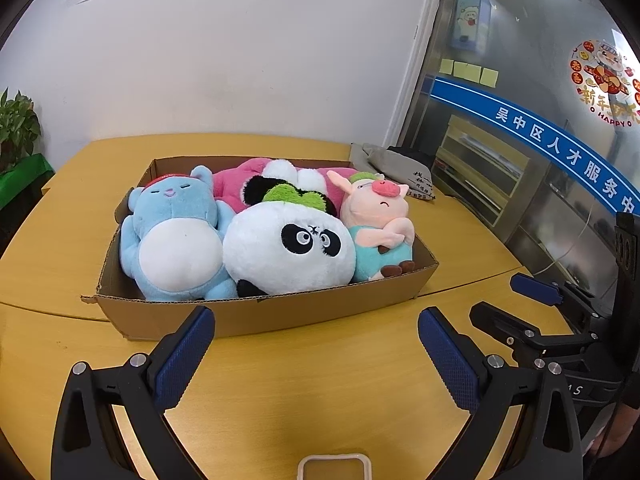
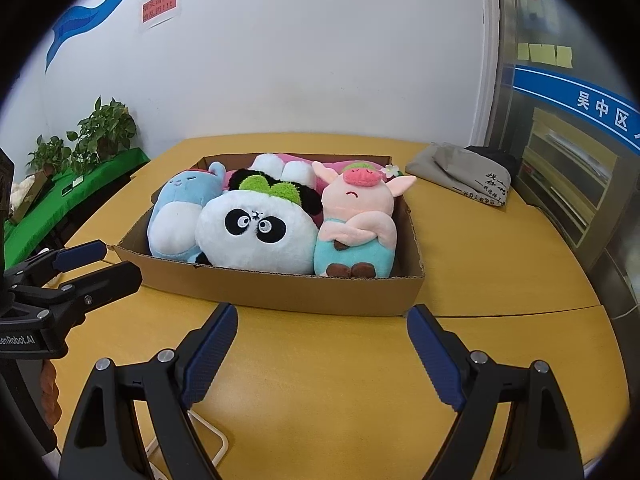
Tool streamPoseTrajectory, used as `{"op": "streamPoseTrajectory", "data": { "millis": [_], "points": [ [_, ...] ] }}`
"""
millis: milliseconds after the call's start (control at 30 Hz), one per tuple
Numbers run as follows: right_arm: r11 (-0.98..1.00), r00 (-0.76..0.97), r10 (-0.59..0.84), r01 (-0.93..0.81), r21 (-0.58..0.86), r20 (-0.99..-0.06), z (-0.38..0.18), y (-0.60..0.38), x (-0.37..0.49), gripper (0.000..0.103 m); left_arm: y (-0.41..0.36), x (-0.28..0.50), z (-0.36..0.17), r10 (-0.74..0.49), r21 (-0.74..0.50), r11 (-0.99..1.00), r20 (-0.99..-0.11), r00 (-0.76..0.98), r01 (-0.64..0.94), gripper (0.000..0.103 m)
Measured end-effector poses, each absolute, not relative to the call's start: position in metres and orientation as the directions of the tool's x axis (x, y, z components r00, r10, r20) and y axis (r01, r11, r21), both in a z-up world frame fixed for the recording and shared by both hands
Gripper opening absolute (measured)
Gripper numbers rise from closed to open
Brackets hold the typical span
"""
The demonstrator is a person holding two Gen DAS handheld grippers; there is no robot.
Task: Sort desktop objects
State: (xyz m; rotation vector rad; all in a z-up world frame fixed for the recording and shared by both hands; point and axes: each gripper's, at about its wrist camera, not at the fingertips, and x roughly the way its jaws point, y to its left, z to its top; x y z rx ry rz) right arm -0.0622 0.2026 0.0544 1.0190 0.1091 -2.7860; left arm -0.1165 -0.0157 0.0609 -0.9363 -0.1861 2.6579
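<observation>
We are holding both grippers, left gripper (image 1: 316,344) and right gripper (image 2: 322,344), jaws spread and empty, near the cardboard box (image 1: 264,312), where tightly packed plush toys (image 1: 288,248) risk snagging neighbours.

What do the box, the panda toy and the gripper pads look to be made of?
Box: brown corrugated cardboard, matte; fluting shows along the cut rim. Panda toy: soft plush, fuzzy pile, embroidered eyes. Right gripper pads: dark blue, knurled texture, probably rubber or plastic.

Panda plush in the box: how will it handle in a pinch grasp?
The panda plush looks soft and fluffy, so it will likely squash and feel light. Its round body seems wider than either open gripper, so pinch fabric. Wedged between the blue plush and pig plush, it may drag them.
</observation>
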Motion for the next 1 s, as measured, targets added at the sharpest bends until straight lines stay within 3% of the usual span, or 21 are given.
{"op": "streamPoseTrajectory", "data": {
  "millis": [1000],
  "points": [
    [-0.986, -0.762, -0.122, 0.166, -0.01, -0.636, 0.054, 0.204, -0.054, 0.087, -0.015, -0.101, 0.063, 0.314, -0.222, -0.949, -0.574, -0.757, -0.226, 0.103]
  ]
}}
